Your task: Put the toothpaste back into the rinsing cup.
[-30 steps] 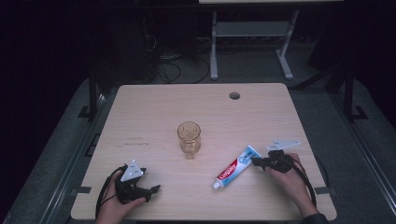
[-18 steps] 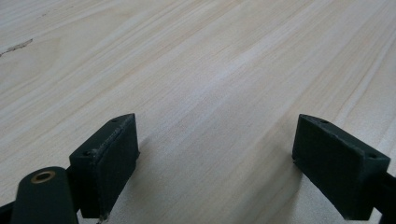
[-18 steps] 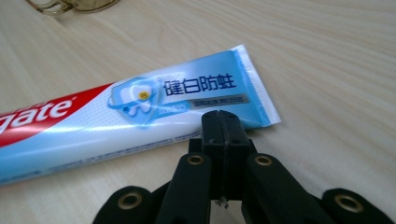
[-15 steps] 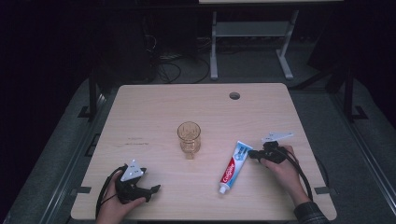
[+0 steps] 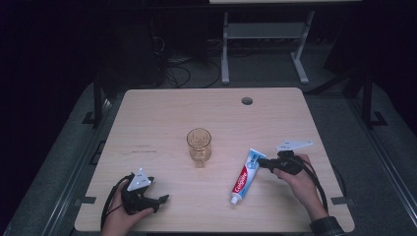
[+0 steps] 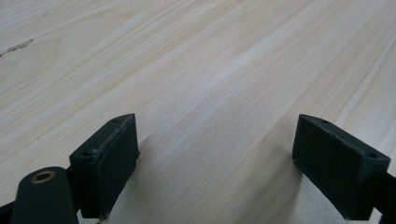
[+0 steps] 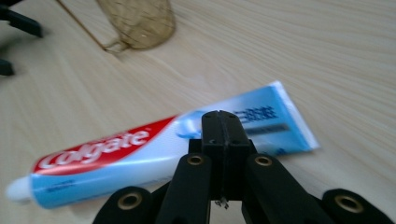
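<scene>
A red, white and blue Colgate toothpaste tube [image 5: 245,176] lies flat on the wooden table [image 5: 162,118], its white cap toward the front edge. My right gripper [image 5: 261,163] is shut with nothing between its jaws, its tip against the tube's flat tail end. In the right gripper view the closed jaws [image 7: 220,117] overlap the tube [image 7: 116,149]. An amber patterned glass [image 5: 199,145] stands upright at the table's middle, blurred in the right gripper view [image 7: 137,21]. My left gripper [image 5: 158,199] rests at the front left, jaws wide open [image 6: 215,154] over bare wood.
A round cable hole [image 5: 247,101] sits near the table's far edge. Beyond the table are a dark floor, loose cables and a white metal stand [image 5: 263,34]. Both hands come in over the front edge.
My right gripper has moved left, and the tube's tail end has swung left with it, so the tube lies closer to front-to-back. The left gripper has stayed put.
</scene>
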Action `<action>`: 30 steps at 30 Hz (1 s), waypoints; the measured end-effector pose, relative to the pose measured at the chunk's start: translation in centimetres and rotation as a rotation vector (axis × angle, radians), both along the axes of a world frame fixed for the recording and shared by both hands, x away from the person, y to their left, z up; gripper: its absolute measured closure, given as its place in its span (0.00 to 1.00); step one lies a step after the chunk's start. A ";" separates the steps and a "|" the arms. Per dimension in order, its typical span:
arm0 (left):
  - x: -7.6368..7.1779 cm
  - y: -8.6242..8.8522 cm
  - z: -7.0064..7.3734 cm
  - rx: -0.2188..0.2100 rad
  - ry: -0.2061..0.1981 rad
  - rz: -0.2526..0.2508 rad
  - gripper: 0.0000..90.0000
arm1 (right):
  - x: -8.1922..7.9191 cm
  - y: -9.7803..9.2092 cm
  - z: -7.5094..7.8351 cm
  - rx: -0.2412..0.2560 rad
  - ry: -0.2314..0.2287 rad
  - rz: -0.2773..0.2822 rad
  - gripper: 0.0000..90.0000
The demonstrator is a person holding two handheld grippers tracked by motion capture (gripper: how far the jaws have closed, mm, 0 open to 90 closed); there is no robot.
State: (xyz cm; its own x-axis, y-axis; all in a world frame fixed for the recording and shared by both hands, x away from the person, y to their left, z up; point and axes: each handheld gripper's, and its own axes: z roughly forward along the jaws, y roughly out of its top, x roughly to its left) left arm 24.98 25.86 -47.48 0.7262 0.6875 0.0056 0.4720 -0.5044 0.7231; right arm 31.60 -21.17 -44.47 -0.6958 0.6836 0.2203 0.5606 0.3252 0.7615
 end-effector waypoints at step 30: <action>0.0 0.0 0.0 0.000 0.000 0.000 0.15 | -3.1 9.3 -0.2 -0.006 0.036 0.255 1.00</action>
State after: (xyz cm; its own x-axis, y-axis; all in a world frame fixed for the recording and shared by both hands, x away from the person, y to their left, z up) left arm 24.98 25.86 -47.48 0.7263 0.6873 0.0055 0.4720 -0.5046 0.7229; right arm 28.53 -11.88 -44.63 -0.8375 0.4888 0.2444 0.4867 0.4638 0.7403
